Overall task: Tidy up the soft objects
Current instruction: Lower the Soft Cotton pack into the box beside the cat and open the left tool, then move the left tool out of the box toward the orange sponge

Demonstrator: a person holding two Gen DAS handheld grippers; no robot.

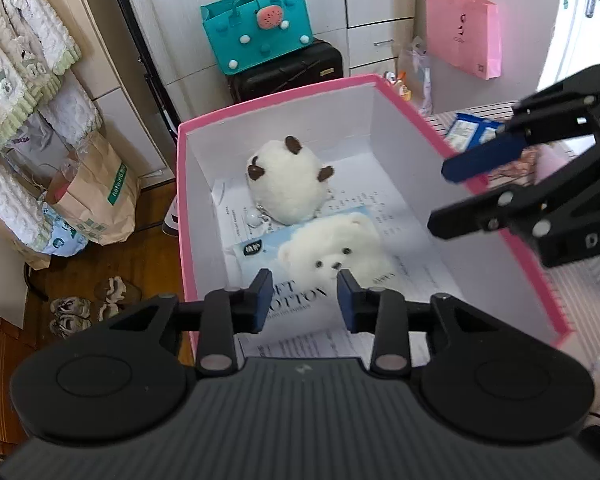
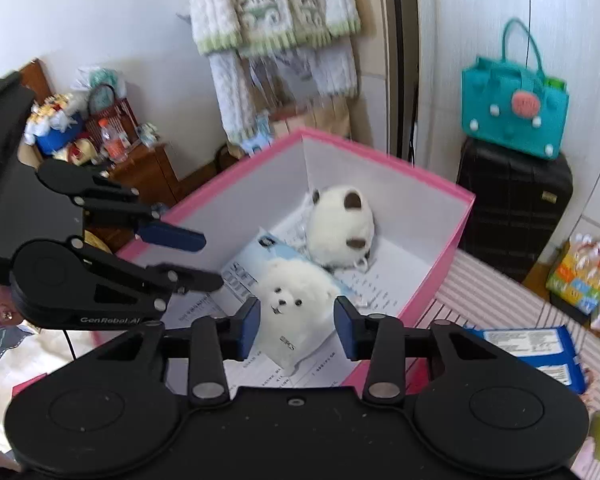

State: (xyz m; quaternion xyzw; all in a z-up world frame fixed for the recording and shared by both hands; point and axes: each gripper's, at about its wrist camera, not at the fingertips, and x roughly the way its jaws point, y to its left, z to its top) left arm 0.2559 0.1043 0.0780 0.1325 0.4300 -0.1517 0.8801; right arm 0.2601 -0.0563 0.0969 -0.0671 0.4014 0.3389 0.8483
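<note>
Both tools hover over the pink box [image 1: 284, 96]; no earlier view, so only the present state is noted.

Left tool [image 1: 302, 300]: jaws apart, nothing between the pads. Right tool [image 2: 296, 326]: jaws apart, likewise empty. In the left view the right tool comes in at 3 o'clock; in the right view the left tool sits at 9 o'clock.

Task items: the white bear plush [image 1: 332, 256] lies in the box on a pale blue tissue pack [image 1: 256, 248], just ahead of both tools. The round plush with brown ears [image 1: 286, 180] lies at 12 o'clock from the bear, touching or nearly so (contact not certain). Printed paper sheets [image 1: 404, 276] line the box floor.

Judgement: this looks like a release step, with the bear placed and both tools free.

To do it well: lift straight up and clear of the box rim before swinging away, so the pads do not snag the fur. Next soft item probably lies on the striped bed [image 2: 496, 300], near the blue packet [image 2: 540, 348].
</note>
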